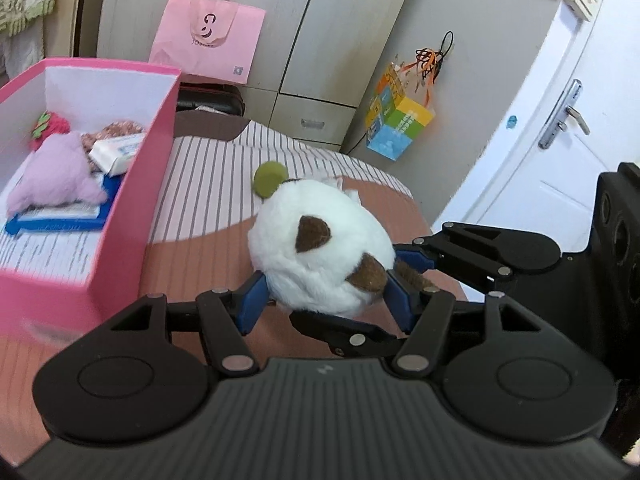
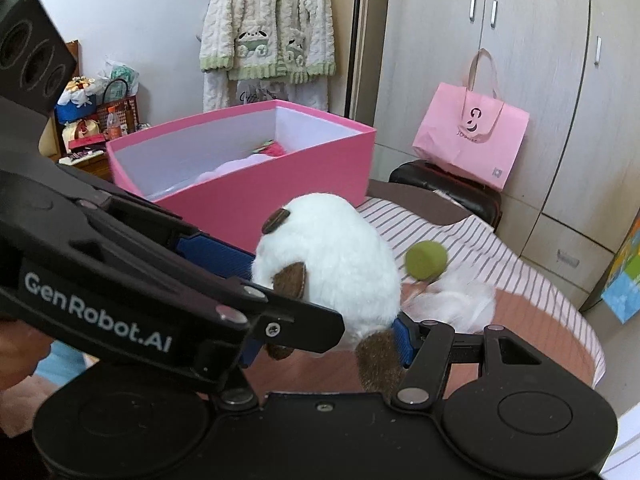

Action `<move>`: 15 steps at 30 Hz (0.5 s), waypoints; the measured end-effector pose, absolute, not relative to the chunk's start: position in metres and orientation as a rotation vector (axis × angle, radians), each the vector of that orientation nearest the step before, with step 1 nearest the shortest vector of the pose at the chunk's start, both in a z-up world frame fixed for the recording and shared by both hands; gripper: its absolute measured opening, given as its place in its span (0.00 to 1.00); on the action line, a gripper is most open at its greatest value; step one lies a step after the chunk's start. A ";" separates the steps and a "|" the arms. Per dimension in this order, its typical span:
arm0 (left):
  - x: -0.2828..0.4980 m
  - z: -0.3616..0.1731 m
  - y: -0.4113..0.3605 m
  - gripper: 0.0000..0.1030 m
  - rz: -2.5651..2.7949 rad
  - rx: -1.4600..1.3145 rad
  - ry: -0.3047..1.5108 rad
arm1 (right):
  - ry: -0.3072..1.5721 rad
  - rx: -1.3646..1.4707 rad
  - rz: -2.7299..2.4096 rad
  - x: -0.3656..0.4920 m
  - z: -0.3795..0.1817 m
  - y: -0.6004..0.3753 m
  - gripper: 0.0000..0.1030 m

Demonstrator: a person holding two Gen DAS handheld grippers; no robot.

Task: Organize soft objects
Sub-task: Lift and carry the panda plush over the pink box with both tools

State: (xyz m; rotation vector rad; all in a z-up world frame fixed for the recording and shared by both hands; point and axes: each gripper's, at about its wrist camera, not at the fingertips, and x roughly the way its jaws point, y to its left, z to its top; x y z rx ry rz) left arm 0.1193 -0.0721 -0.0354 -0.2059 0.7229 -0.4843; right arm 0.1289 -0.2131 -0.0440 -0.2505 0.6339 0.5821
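Note:
A round white plush toy [image 1: 320, 256] with brown ears and a green pom-pom [image 1: 270, 178] is held just above the bed. My left gripper [image 1: 324, 304] is shut on it, blue pads on both sides. My right gripper [image 2: 332, 340] grips the same plush [image 2: 332, 256] from the right side; its fingers [image 1: 416, 258] show in the left wrist view. The pink box [image 1: 132, 200] stands to the left, holding a lilac plush [image 1: 56, 176], a red soft item [image 1: 52, 126] and a white packet [image 1: 116, 152].
The striped and terracotta bedcover [image 1: 224, 184] ends at the right near a white door [image 1: 560, 152]. A pink bag [image 1: 208, 36] rests on a black seat [image 2: 448, 188] by the wardrobe [image 2: 500, 60]. A robe [image 2: 268, 28] hangs behind the box [image 2: 248, 168].

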 end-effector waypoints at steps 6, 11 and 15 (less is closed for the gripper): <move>0.090 -0.036 -0.050 0.59 -0.505 -0.199 0.754 | 0.641 -0.262 0.553 0.092 -0.046 -0.187 0.64; 0.068 -0.024 -0.023 0.59 -0.571 -0.159 0.795 | 0.648 -0.278 0.540 0.060 -0.035 -0.165 0.64; 0.056 -0.008 0.005 0.59 -0.609 -0.156 0.838 | 0.640 -0.297 0.567 0.040 -0.015 -0.145 0.63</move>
